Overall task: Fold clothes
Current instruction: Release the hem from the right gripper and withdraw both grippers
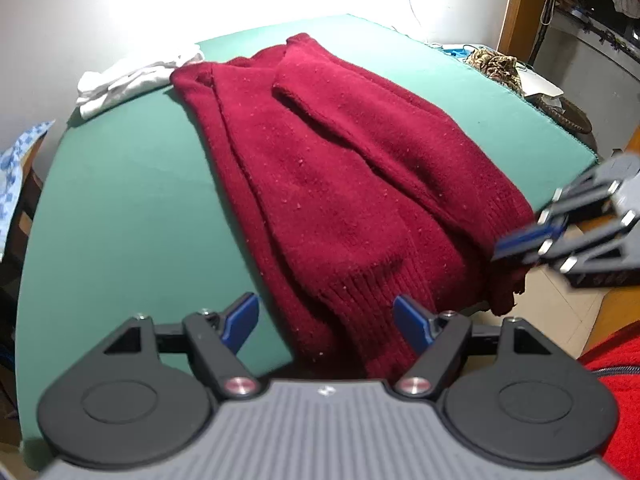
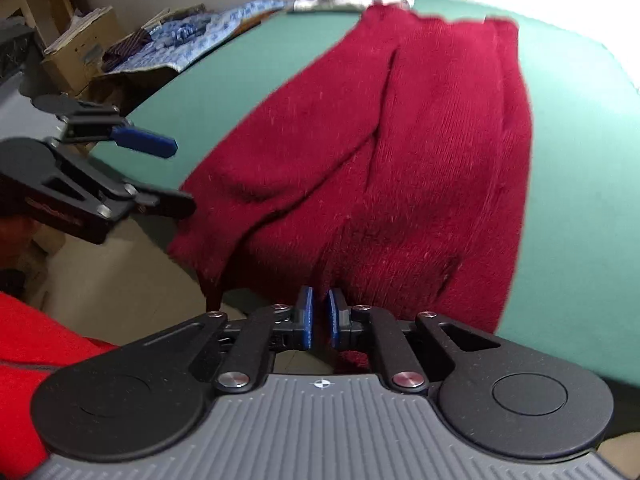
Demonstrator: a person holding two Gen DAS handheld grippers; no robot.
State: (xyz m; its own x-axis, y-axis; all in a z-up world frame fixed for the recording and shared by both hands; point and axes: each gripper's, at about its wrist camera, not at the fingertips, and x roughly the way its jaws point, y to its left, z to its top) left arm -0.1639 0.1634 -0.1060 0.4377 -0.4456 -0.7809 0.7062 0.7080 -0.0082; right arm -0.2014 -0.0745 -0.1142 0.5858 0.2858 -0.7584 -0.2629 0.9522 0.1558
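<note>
Sweater [image 1: 344, 184] hem lies between the spread left tool [image 1: 326, 322]; right tool [image 2: 319, 318] pinches it.

Count, my view | dark red knitted sweater [image 1: 340, 184]: 1 | green felt-covered table [image 1: 120, 200]: 1 | crumpled white cloth [image 1: 132, 80]: 1 | blue-and-white patterned fabric [image 2: 224, 28]: 1 | brown cardboard box [image 2: 80, 56]: 1 | my black two-finger grippers with blue pads: 2

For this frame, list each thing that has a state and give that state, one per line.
Dark red sweater: sleeves folded in over the body, hem hanging off the table's near edge.
Left gripper: open, fingers either side of the hem.
Right gripper: nearly closed at the hem; whether it pinches fabric, I cannot tell.
White cloth: crumpled at the far edge of the green table.
</note>
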